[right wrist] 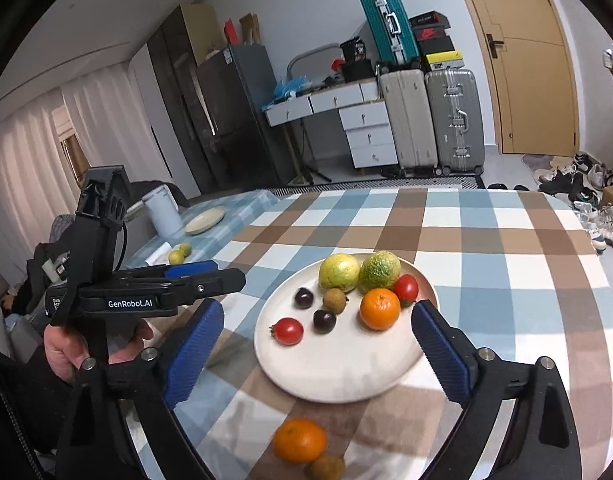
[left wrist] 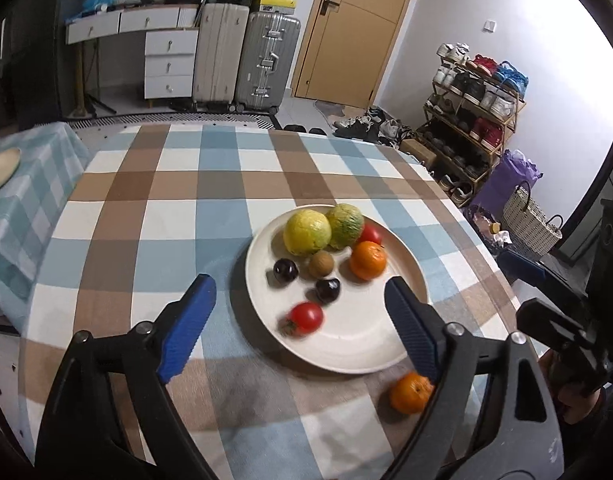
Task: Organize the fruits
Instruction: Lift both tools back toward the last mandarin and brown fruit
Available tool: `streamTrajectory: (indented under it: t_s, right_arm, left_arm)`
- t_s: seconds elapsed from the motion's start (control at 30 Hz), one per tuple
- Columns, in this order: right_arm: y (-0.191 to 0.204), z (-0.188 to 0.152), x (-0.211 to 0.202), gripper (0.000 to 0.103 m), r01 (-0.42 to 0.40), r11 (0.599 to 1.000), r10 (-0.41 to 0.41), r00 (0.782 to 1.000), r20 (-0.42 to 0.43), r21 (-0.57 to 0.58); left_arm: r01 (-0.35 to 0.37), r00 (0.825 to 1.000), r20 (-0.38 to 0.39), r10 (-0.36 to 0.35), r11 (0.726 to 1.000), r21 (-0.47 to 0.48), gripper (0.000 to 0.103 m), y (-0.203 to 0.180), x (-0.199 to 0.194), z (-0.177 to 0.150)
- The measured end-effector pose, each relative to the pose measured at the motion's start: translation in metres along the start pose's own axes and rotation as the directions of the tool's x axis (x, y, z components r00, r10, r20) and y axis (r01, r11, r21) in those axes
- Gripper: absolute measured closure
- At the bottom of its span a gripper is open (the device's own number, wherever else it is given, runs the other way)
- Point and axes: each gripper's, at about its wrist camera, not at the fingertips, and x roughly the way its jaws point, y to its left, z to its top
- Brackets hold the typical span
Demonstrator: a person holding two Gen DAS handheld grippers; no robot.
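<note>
While both grippers hover with jaws spread wide and nothing between them, the left gripper point(left wrist: 300, 296) and right gripper point(right wrist: 318, 334) frame a white plate point(right wrist: 346, 376) on the checked tabletop point(right wrist: 486, 240). It holds two yellow-green citrus point(right wrist: 340, 271), an orange point(right wrist: 380, 309), two tomatoes point(right wrist: 289, 331), two dark plums point(right wrist: 324, 321) and a brown kiwi point(right wrist: 334, 300). Off the plate, near its front rim, lie another orange point(right wrist: 300, 440) and a small brown fruit point(right wrist: 327, 468), blurred and cut off.

We see left gripper point(left wrist: 300, 316) wide open, nothing held, above white plate point(left wrist: 410, 264) of fruit mid frame; orange point(left wrist: 410, 393) on checked cloth point(left wrist: 178, 184) lower right.
</note>
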Motion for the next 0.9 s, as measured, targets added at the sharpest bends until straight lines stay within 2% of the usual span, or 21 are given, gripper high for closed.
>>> streamTrajectory:
  t_s: [0.1,0.13,0.37,0.6,0.9]
  right_arm:
    - [0.003,-0.006,-0.017,0.003,0.004,1.000,-0.005,1.000,0.026,0.010]
    - [0.004,-0.008,-0.021,0.003,0.006,1.000,-0.006,0.999,0.033,0.012]
    - [0.008,-0.031,-0.056,0.001,0.008,0.999,-0.012,0.997,0.073,0.049]
    - [0.015,-0.052,-0.075,0.000,0.030,0.998,-0.033,0.997,0.074,0.048]
    - [0.014,-0.079,-0.069,0.000,0.059,0.996,-0.060,0.998,0.007,0.067]
  left_arm:
    - [-0.020,1.000,0.005,0.020,0.999,0.039,0.004,-0.015,-0.012,-0.009]
    - [-0.028,1.000,0.008,0.028,0.998,0.051,0.002,-0.020,-0.016,-0.012]
    - [-0.031,0.999,0.011,0.030,0.996,0.081,0.001,-0.046,-0.039,-0.038]
    - [-0.008,0.999,0.034,0.006,0.999,0.044,0.001,-0.056,-0.056,-0.065]
    - [0.017,1.000,-0.004,-0.017,1.000,0.004,0.001,-0.054,-0.047,-0.094]
